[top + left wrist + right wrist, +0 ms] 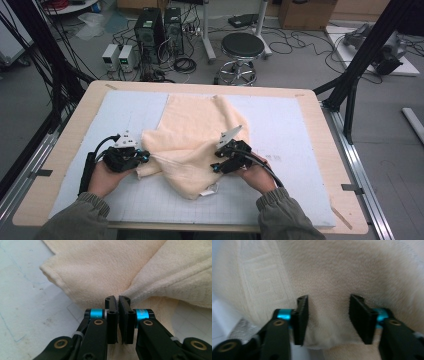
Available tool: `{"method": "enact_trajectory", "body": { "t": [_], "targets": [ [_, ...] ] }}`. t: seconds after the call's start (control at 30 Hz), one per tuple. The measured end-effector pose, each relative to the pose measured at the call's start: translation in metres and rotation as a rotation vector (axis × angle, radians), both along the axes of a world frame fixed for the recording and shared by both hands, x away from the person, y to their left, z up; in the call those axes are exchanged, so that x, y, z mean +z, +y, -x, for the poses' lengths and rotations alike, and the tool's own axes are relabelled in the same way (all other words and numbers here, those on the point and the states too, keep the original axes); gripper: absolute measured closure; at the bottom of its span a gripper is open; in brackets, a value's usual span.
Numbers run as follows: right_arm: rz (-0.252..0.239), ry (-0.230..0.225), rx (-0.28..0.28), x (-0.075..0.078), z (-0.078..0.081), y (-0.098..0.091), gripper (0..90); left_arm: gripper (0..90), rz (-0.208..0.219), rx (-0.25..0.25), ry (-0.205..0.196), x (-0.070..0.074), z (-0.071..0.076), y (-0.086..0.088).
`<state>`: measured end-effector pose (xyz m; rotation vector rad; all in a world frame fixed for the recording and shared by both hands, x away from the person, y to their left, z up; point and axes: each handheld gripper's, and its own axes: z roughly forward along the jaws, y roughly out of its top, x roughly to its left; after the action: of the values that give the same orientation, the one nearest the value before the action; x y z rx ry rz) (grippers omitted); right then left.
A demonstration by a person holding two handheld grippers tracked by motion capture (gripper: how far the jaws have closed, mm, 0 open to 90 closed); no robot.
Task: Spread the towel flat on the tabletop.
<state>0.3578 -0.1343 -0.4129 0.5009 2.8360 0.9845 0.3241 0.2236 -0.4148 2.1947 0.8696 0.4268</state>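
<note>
A cream towel (192, 135) lies crumpled on the pale grid mat (290, 130), bunched toward the near side with a small label at its front corner. At the towel's left edge my left gripper (146, 157) is shut on the cloth. In the left gripper view the jaws (117, 300) meet, and a fold of towel (100, 270) is drawn taut from between them. My right gripper (215, 167) rests on the towel's right side. In the right gripper view its jaws (328, 302) stand apart over the towel (337, 270), and the pads do not press on the cloth.
The mat covers a wooden table (320, 115) whose rim shows all round. Bare mat lies to the left, right and front of the towel. Beyond the far edge are a black stool (242, 47), computer towers (150, 30) and cables on the floor. A black frame post (365, 55) stands at the right.
</note>
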Motion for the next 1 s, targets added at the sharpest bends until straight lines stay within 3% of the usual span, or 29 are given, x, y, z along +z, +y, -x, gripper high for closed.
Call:
{"method": "enact_trajectory", "body": {
  "t": [0.07,0.17,0.4,0.53,0.63,0.73,0.9,1.0],
  "targets": [
    [-0.011,0.017,-0.006,-0.008,-0.004,0.001,66.3,85.2,-0.006,-0.014,0.006,-0.004,0.0,-0.002],
    [-0.031,0.022,0.002,-0.007,-0.006,-0.002,78.2,85.5,-0.01,-0.025,0.006,-0.009,0.002,-0.005],
    [-0.05,-0.008,0.028,0.011,0.005,-0.009,82.3,86.1,0.018,-0.034,-0.022,0.001,0.012,-0.002],
    [-0.066,-0.03,0.047,0.03,0.017,-0.02,82.2,86.2,0.042,-0.054,-0.066,0.019,0.027,-0.003],
    [-0.124,-0.066,0.057,0.048,0.03,-0.034,82.3,86.3,0.055,-0.078,-0.1,0.033,0.039,-0.005],
    [-0.141,-0.086,0.061,0.058,0.044,-0.044,82.3,86.3,0.052,-0.111,-0.132,0.05,0.057,-0.008],
    [-0.161,-0.116,0.079,0.078,0.076,-0.061,82.3,86.5,0.05,-0.165,-0.16,0.074,0.091,-0.009],
    [-0.211,-0.134,0.105,0.093,0.1,-0.071,82.3,86.4,0.079,-0.207,-0.157,0.09,0.113,-0.005]
  ]
}}
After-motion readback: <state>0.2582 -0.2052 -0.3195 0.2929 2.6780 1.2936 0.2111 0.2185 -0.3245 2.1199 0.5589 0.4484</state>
